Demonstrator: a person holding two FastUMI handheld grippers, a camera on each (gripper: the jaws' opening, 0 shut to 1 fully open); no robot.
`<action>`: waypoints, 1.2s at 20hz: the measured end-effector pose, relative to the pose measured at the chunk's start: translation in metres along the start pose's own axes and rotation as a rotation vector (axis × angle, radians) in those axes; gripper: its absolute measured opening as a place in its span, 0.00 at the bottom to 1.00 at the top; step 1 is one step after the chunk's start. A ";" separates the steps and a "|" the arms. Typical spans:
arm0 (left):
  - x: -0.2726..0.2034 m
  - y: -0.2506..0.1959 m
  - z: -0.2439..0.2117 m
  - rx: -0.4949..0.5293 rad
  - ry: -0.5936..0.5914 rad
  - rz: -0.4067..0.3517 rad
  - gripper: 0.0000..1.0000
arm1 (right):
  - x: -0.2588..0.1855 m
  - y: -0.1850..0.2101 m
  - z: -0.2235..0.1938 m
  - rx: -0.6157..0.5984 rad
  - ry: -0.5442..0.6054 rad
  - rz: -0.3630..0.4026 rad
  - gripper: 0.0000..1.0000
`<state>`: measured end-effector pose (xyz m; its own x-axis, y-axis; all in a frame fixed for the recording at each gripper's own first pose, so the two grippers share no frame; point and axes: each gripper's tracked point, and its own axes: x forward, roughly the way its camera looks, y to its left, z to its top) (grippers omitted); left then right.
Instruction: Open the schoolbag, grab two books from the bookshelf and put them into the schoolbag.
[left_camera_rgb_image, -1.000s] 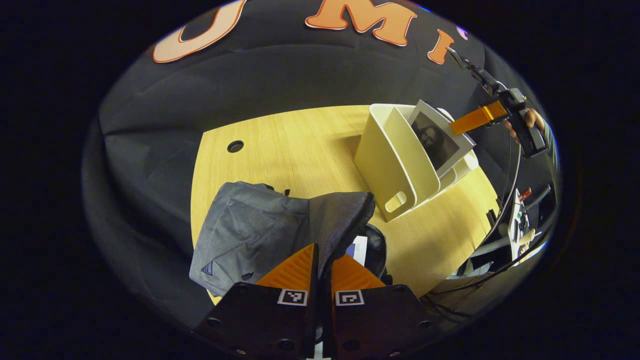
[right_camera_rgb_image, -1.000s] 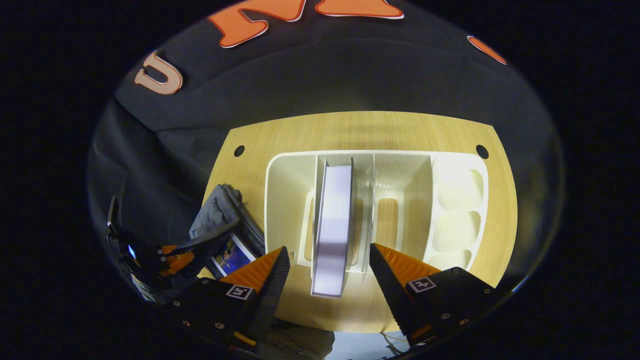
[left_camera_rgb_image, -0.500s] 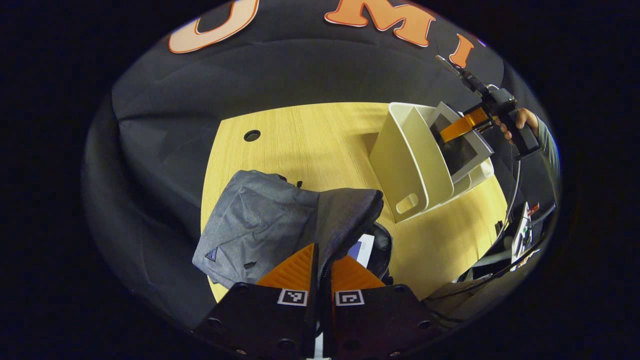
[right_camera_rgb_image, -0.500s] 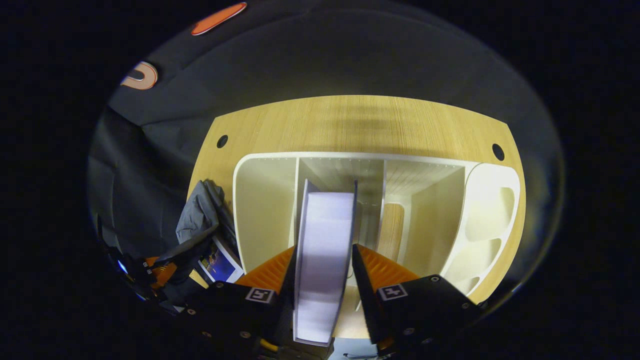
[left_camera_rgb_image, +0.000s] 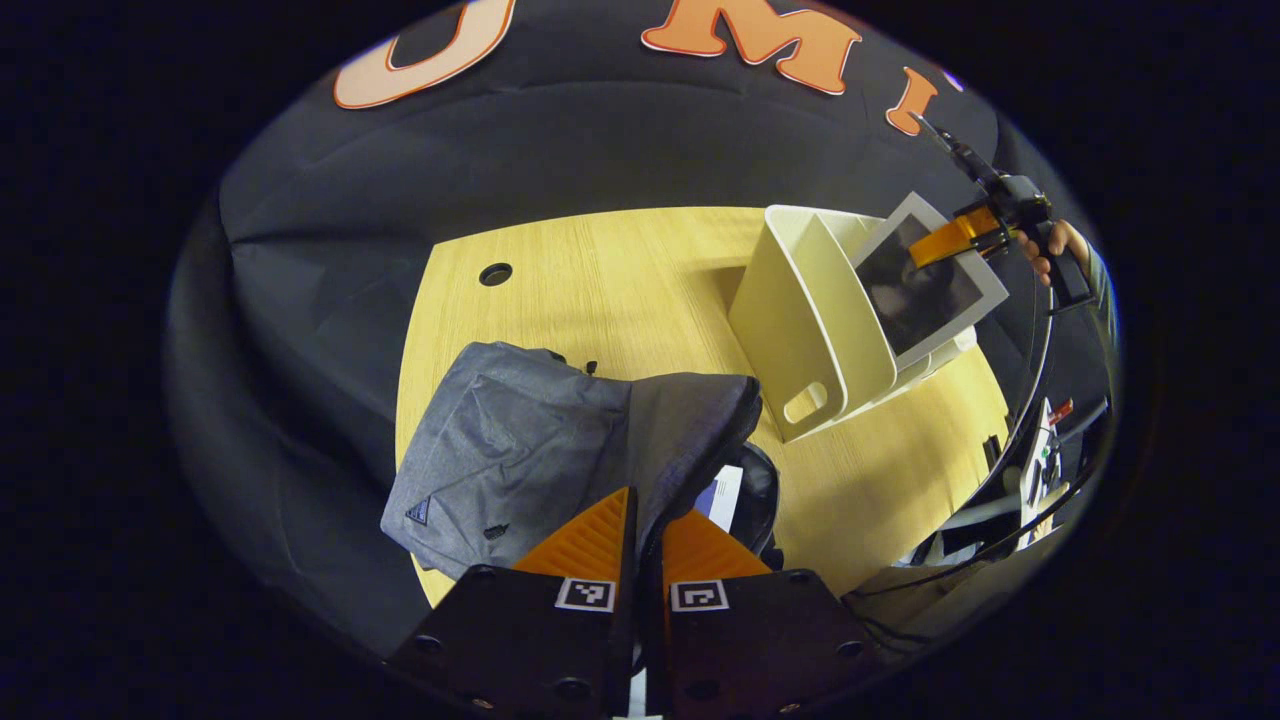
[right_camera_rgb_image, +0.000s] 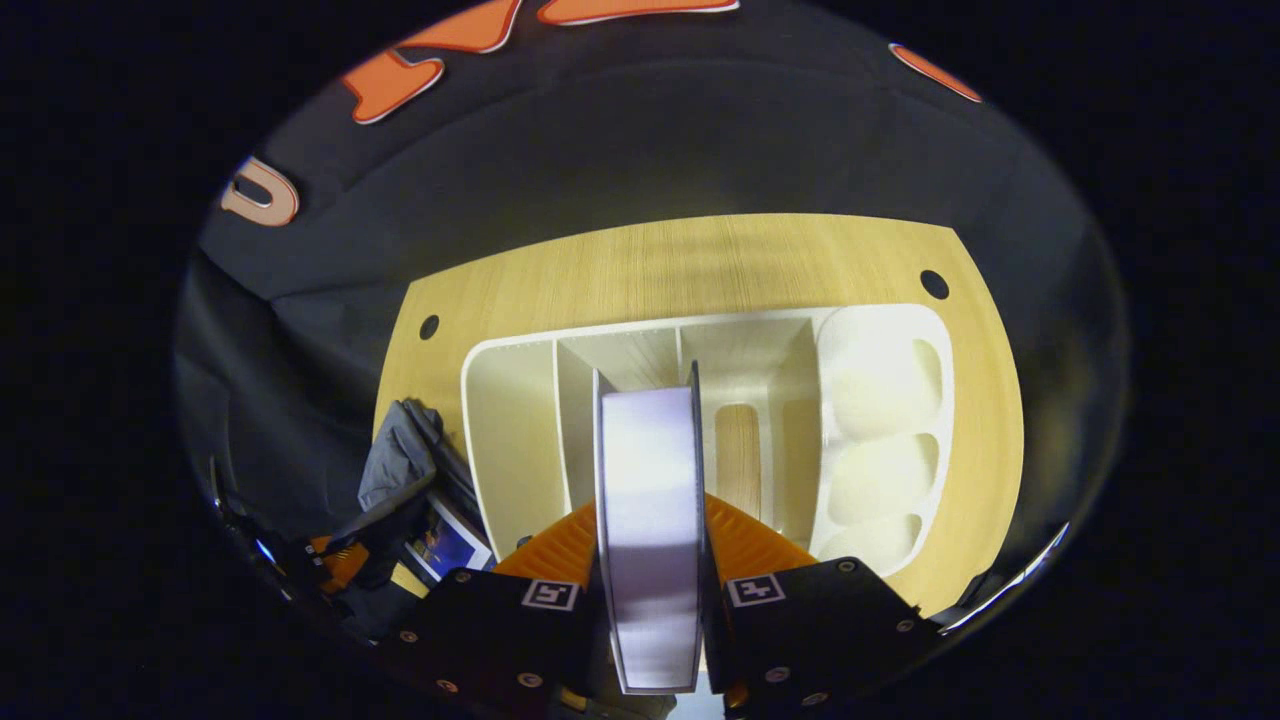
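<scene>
A pale wooden tabletop (right_camera_rgb_image: 700, 260) with a black cloth wall behind it carries everything here. In the right gripper view, the book (right_camera_rgb_image: 650, 540) stands on edge between the two fingers of the right tongs (right_camera_rgb_image: 650, 545), which press on its covers from either side, its white page block facing the camera. The book is partly lifted out of the cream bookshelf (right_camera_rgb_image: 510, 420), whose dividers and slots spread just ahead of those tongs, with a row of rounded openings along the shelf's far right side. In the left gripper view the same book (left_camera_rgb_image: 925, 290) shows its dark cover, tilted and raised above the bookshelf (left_camera_rgb_image: 800, 320), gripped near its top corner by the right tongs (left_camera_rgb_image: 945, 238), with a hand (left_camera_rgb_image: 1060, 245) behind them. Nearer the camera in that view, the grey schoolbag (left_camera_rgb_image: 520, 450) lies on the tabletop (left_camera_rgb_image: 620, 280), its top edge pinched between the fingers of the left tongs (left_camera_rgb_image: 645, 535), which are narrowed onto the fabric so that the flap is held up. Just to the right of those tongs the bag's mouth gapes and a second book (left_camera_rgb_image: 722, 495) shows inside it. In the right gripper view, low at the left, the schoolbag (right_camera_rgb_image: 400, 460), the second book (right_camera_rgb_image: 447, 540) with its blue cover, and the left tongs (right_camera_rgb_image: 335, 560) appear, well apart from the bookshelf's front edge.
</scene>
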<state>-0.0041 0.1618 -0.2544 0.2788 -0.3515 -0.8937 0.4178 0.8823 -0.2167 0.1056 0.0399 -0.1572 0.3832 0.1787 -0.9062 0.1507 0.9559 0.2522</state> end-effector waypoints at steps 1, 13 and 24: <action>0.000 0.000 0.001 0.007 -0.005 -0.014 0.06 | -0.010 -0.001 -0.001 0.018 -0.021 0.002 0.39; -0.001 0.011 0.002 0.172 -0.036 -0.149 0.06 | -0.122 0.047 -0.068 0.218 -0.239 0.060 0.39; -0.005 0.023 0.008 0.284 -0.052 -0.217 0.06 | -0.119 0.115 -0.138 0.347 -0.301 0.158 0.39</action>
<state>0.0108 0.1810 -0.2517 0.1976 -0.5431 -0.8161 0.6940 0.6655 -0.2749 -0.0481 0.1605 -0.0670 0.6651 0.1910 -0.7219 0.3450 0.7788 0.5239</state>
